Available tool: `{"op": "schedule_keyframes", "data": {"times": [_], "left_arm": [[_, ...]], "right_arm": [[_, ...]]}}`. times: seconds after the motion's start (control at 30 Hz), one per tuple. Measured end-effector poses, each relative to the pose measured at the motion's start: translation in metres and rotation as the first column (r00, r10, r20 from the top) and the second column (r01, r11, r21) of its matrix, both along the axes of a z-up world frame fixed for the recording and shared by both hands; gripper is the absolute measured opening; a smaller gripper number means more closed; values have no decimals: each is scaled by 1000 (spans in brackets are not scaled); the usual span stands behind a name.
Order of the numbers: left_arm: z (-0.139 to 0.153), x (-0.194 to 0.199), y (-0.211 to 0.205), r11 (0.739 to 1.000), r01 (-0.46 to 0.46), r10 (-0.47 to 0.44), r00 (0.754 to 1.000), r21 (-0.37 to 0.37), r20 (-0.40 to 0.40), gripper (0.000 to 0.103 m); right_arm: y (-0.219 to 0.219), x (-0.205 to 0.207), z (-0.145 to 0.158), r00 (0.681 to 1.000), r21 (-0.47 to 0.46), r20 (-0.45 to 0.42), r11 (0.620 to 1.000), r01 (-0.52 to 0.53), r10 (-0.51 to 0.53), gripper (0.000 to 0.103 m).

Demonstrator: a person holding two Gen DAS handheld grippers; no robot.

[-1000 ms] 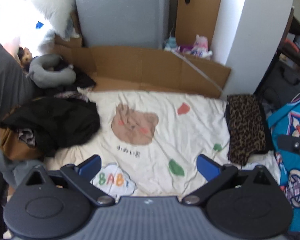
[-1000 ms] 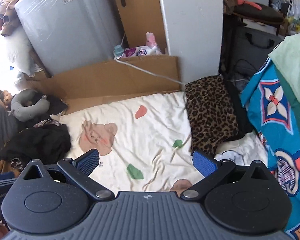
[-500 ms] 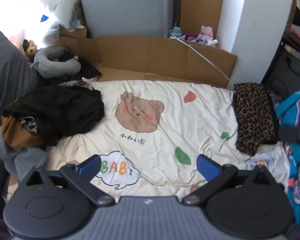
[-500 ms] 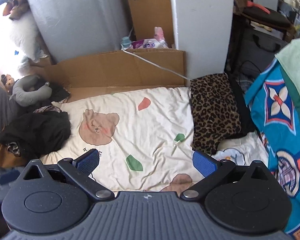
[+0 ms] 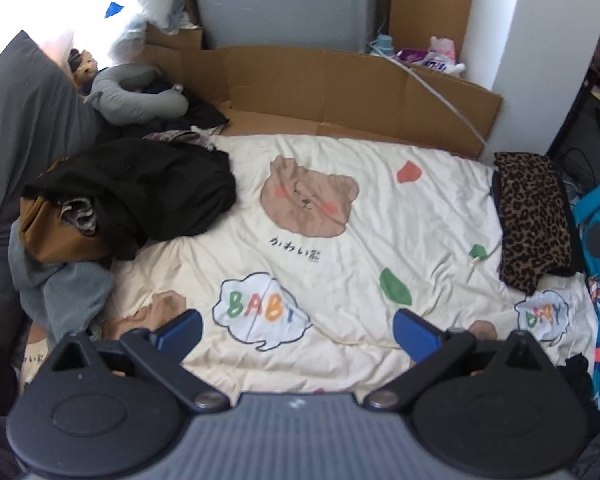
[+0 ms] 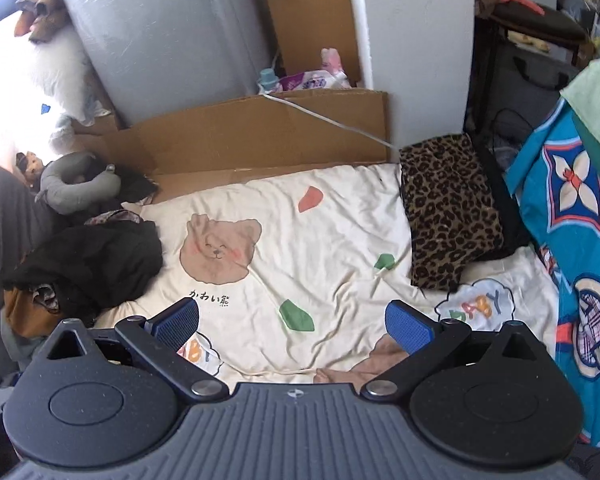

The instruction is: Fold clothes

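Black clothes pile (image 5: 140, 196) lies left of spread fingers (image 5: 180, 330).

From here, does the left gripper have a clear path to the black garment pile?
Probably yes: the left gripper is open and empty, the black garment pile lies ahead to its left, with only bare bear-print blanket between.

one clothes pile (image 5: 132, 196), one leopard-print garment (image 5: 534, 220) (folded), one neck pillow (image 5: 140, 98)

Heap of dark clothes (image 5: 132, 196) hides lower garments; blue patterned fabric (image 6: 572, 248) is cropped at the right edge.
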State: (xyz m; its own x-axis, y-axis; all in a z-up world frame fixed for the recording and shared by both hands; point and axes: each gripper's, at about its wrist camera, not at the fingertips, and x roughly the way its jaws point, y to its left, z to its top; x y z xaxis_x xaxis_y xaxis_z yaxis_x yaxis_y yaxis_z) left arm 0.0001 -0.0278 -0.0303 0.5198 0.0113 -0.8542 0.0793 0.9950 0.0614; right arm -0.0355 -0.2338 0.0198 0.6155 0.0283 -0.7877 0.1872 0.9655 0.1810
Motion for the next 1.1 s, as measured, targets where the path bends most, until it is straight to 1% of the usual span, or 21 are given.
{"op": "schedule_keyframes", "data": {"times": [0.07,0.1,0.2,0.23,0.33,0.47,0.57,0.63,0.73,0.87,0.97,1.1], "left_arm": [[0,-4,2,1000,2,-2,1000,9,10,103],[-1,-5,3,1000,4,-4,1000,7,2,103],[-2,-6,5,1000,11,-11,1000,-1,-24,103],[-1,-8,5,1000,14,-14,1000,2,-23,103],[2,-7,6,1000,13,-14,999,-19,-30,103],[3,-9,7,1000,16,-16,1000,-4,-12,103],[1,-8,10,1000,12,-13,999,-26,-39,103],[2,-10,9,1000,20,-20,999,-19,-35,103],[3,-12,10,999,26,-26,999,-23,-33,103],[5,-12,11,1000,25,-25,999,-17,-25,103],[5,-11,12,1000,18,-18,1000,-14,-21,103],[7,-11,12,1000,18,-18,1000,-19,-14,103]], "right_arm": [[4,-1,-1,1000,3,-10,1000,-9,9,102],[7,-2,-2,1000,4,-10,1000,-16,16,102],[16,-5,-3,999,-48,-5,998,-42,42,102],[18,-5,-5,999,-51,-12,998,-48,47,102],[22,-6,-10,997,-26,-31,997,-72,71,102],[34,-7,-11,994,-56,-34,993,-104,102,102],[39,-8,-13,992,-56,-42,991,-120,118,102],[41,-8,-16,991,-66,-54,990,-126,122,102],[42,-8,-18,990,-53,-65,990,-131,128,102],[47,-7,-18,988,-73,-66,987,-144,139,102],[48,-5,-23,986,-110,-83,982,-154,146,102],[45,-4,-28,984,-97,-101,983,-159,149,102]]}}
